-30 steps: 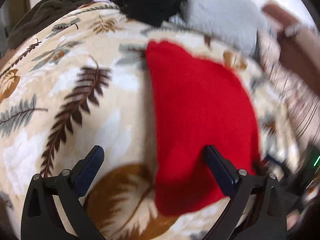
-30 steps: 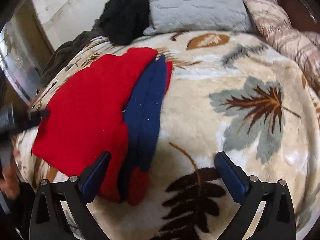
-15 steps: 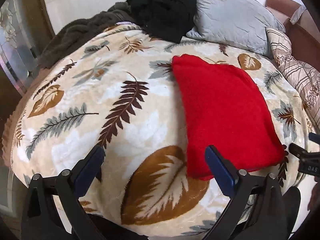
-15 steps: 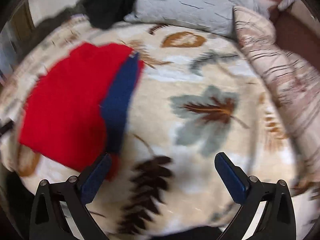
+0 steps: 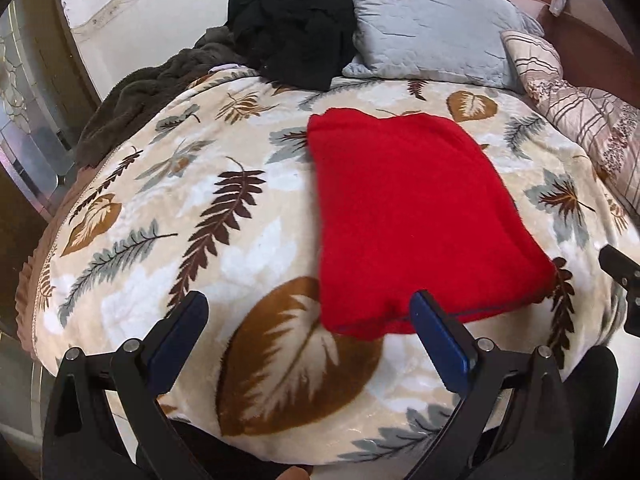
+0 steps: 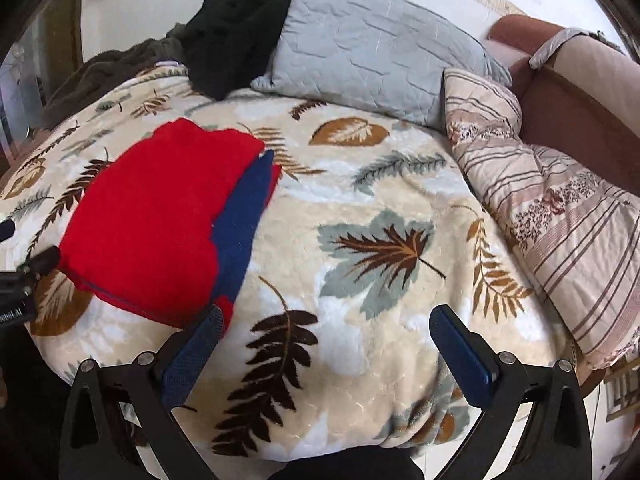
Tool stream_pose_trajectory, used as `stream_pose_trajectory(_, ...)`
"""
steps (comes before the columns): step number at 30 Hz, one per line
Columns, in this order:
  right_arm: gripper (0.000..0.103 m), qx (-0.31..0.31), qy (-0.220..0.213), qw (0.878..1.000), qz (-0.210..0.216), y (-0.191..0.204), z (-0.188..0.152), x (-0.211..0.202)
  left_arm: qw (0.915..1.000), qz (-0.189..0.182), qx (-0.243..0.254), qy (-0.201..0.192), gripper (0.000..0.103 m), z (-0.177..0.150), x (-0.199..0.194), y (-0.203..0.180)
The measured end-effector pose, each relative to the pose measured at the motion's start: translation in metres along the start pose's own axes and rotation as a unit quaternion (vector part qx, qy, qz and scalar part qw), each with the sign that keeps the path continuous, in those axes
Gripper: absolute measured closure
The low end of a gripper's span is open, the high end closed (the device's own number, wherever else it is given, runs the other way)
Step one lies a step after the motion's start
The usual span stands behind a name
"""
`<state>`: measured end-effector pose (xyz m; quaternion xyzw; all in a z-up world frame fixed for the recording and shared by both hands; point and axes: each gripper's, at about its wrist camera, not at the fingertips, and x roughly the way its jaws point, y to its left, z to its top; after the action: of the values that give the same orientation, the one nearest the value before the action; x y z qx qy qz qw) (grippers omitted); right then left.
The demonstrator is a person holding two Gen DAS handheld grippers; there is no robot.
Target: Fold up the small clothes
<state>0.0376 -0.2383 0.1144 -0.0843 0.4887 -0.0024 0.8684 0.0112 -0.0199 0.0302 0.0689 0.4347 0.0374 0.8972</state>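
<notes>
Both your grippers, left point(image 5: 306, 322) and right point(image 6: 326, 336), gape empty just short of the folded red-and-blue fleece garment point(image 5: 412, 216) on the leaf-print blanket point(image 6: 380, 240).

Both wrist cameras looked from above the bed's point(image 5: 132, 184) near edge toward the pillows point(image 5: 428, 24) at its far edge, well back from it. The left view sat leftward, the right view rightward. Both shared the red garment point(image 5: 408, 216) point(image 6: 152, 216) and the blanket's middle.
</notes>
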Motion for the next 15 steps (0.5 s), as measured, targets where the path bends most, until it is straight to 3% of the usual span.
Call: stream_pose_trajectory(15, 0.000, 0.019, 0.006, 1.000, 0.003, -0.002, -0.006, -0.002, 0.9988, -0.046, 0.016, -0.005, 0.001, -0.008, -0.017, -0.016)
